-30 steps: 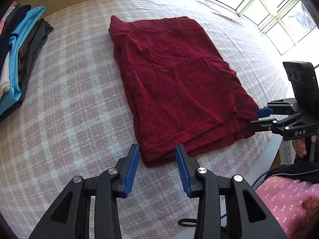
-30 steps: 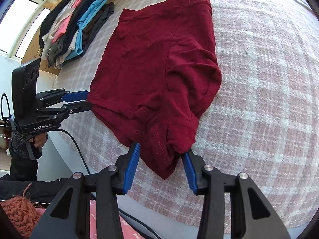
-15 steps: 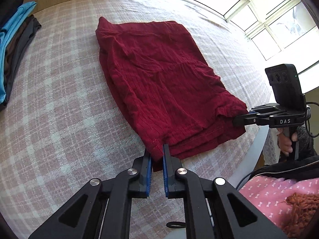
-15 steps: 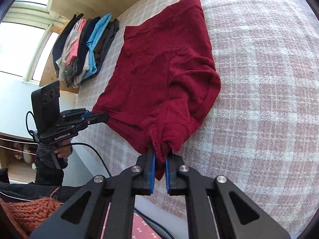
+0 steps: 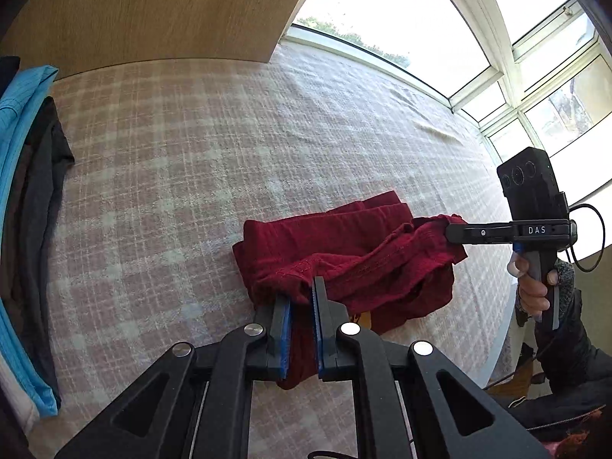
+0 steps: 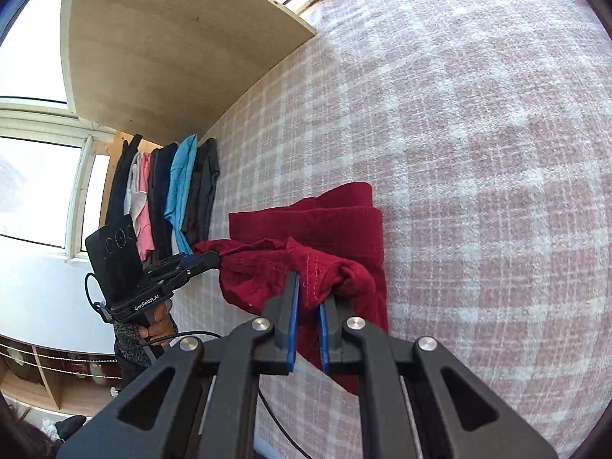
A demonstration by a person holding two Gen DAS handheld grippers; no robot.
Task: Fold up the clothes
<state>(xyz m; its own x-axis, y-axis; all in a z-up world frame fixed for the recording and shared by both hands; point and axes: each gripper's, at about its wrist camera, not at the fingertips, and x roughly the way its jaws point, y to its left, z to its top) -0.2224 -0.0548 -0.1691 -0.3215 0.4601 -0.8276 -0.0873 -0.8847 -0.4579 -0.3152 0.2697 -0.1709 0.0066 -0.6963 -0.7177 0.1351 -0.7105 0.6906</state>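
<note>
The left gripper [image 5: 302,306] and right gripper [image 6: 309,298] each have their blue-padded jaws pinching a hem corner of the dark red knit garment [image 5: 352,252], raised and doubled over itself above the pink-and-white checked bed cover [image 5: 183,160]. Beyond it, a row of folded clothes [image 6: 168,195] lies by the wooden panel [image 6: 172,49].

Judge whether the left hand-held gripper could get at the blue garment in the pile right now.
Probably not: the left hand-held gripper is shut on the red garment, and the blue garment lies apart, across bare blanket.
</note>
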